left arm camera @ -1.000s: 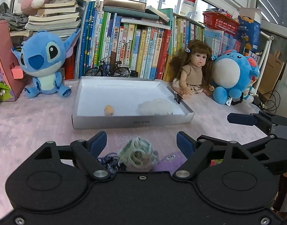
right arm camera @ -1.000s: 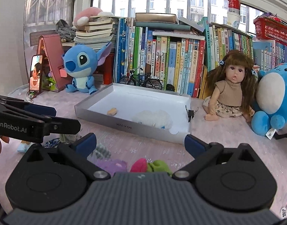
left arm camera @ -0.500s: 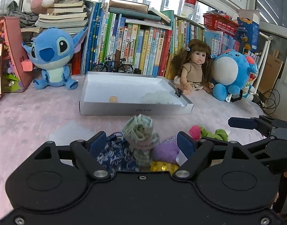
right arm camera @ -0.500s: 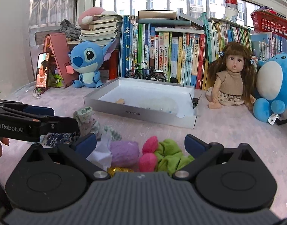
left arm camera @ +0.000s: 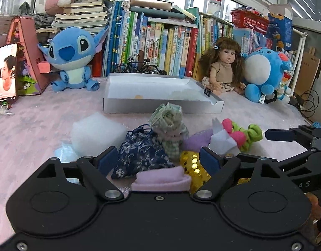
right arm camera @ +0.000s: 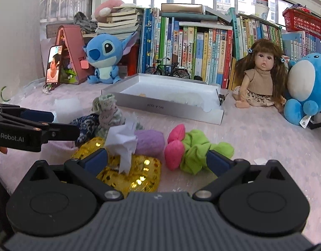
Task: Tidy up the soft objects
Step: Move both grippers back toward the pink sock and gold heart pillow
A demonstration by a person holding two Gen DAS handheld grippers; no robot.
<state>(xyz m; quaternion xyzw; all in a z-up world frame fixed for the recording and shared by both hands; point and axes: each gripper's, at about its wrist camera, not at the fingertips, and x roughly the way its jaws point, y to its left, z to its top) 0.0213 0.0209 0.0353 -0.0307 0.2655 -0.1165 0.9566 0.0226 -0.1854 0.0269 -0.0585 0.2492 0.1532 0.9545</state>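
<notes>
A pile of soft things lies on the pink table in front of a white tray [left arm camera: 160, 105] [right arm camera: 170, 109]. In it are a dark blue patterned pouch [left arm camera: 139, 154], a green checked cloth bundle [left arm camera: 168, 123] [right arm camera: 107, 109], a purple pad [right arm camera: 150, 142], a gold sequin piece [right arm camera: 126, 171], white paper [right arm camera: 122, 144], a pink and green scrunchie [right arm camera: 189, 146] [left arm camera: 242, 133], a pink felt piece [left arm camera: 162, 179] and a white foam block [left arm camera: 97, 133]. My left gripper [left arm camera: 158, 160] is open over the pouch. My right gripper [right arm camera: 158, 159] is open over the gold piece and scrunchie. The tray holds a white fluffy thing [left arm camera: 187, 94] and a small orange piece [left arm camera: 138, 96].
A Stitch plush [left arm camera: 74, 58], a doll [left arm camera: 225, 69] and a round blue plush [left arm camera: 263, 73] sit against a row of books [left arm camera: 160, 41] behind the tray. A phone [left arm camera: 6, 71] leans at the left. Cables [left arm camera: 309, 104] lie at the far right.
Both grippers have pulled back from the tray toward the near table edge. More of the soft pile has come into view between the fingers. Both stay open.
</notes>
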